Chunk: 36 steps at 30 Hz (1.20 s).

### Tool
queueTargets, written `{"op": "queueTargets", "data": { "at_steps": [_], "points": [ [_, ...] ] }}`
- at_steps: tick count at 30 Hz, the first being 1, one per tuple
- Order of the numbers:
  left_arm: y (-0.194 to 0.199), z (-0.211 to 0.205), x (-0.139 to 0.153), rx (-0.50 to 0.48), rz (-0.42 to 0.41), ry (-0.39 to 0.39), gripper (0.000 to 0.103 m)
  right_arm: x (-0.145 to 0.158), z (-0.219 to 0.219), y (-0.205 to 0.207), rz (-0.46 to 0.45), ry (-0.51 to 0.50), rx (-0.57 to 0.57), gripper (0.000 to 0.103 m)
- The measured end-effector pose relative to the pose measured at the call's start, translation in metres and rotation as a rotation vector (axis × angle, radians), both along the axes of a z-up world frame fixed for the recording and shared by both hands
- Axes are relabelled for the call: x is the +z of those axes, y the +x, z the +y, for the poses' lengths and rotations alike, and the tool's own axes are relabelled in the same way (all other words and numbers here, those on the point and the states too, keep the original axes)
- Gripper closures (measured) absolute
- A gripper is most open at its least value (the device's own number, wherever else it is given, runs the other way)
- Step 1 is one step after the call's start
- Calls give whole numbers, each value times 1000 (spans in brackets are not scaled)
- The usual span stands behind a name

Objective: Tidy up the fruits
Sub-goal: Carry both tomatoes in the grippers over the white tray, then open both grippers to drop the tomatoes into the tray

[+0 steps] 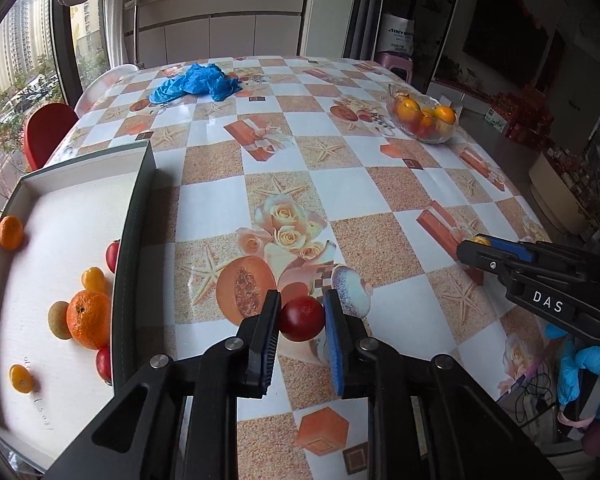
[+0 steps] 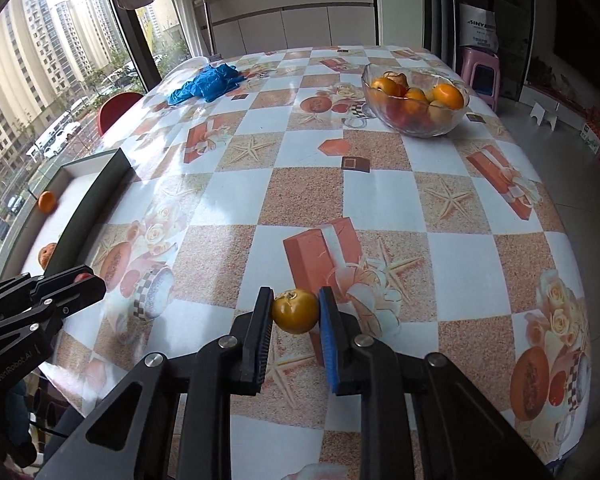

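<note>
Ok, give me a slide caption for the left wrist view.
Left gripper clamps a red fruit beside the white tray of sorted fruit.

Red fruit [image 1: 302, 318] and yellow fruit [image 2: 295, 311], both clamped.

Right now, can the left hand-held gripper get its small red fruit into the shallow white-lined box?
Probably yes: the left hand-held gripper grips the red fruit beside the box's dark wall, nothing between.

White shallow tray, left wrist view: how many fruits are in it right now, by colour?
Orange or yellow-orange fruits: 4
Red fruits: 2, both partly hidden by the tray's dark wall
Greenish-tan fruit: 1
Total in the white shallow tray: 7
</note>
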<state>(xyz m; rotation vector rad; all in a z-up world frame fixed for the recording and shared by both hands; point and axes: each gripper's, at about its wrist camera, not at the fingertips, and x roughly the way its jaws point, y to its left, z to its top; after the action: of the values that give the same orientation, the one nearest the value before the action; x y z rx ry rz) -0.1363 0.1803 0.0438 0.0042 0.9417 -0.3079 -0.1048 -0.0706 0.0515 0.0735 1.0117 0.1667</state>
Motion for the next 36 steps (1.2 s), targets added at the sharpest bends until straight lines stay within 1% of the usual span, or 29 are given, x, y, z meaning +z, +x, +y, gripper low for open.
{"op": "queueTargets", "data": {
  "at_steps": [4, 7, 11, 15, 20, 23, 30, 36],
  "points": [
    [-3, 13, 19, 12, -34, -32, 80, 8, 7, 2, -3, 19, 5, 79],
    [-3, 26, 33, 31, -62, -38, 80, 14, 17, 4, -6, 32, 20, 79],
    [-2, 51, 48, 80, -108, -22, 80, 25, 38, 9, -15, 50, 58, 79],
    [2, 86, 55, 159, -144, 2, 80, 37, 69, 17, -29, 70, 116, 79],
    [8, 132, 47, 268, -125, 28, 80, 48, 120, 28, -41, 78, 214, 79],
    [12, 151, 38, 314, -98, 39, 80, 49, 152, 34, -31, 82, 276, 79],
    [17, 174, 15, 352, -53, 72, 80, 46, 224, 43, -7, 78, 410, 79],
    [20, 187, 1, 375, -16, 76, 80, 29, 262, 47, 45, 52, 474, 78]
  ]
}}
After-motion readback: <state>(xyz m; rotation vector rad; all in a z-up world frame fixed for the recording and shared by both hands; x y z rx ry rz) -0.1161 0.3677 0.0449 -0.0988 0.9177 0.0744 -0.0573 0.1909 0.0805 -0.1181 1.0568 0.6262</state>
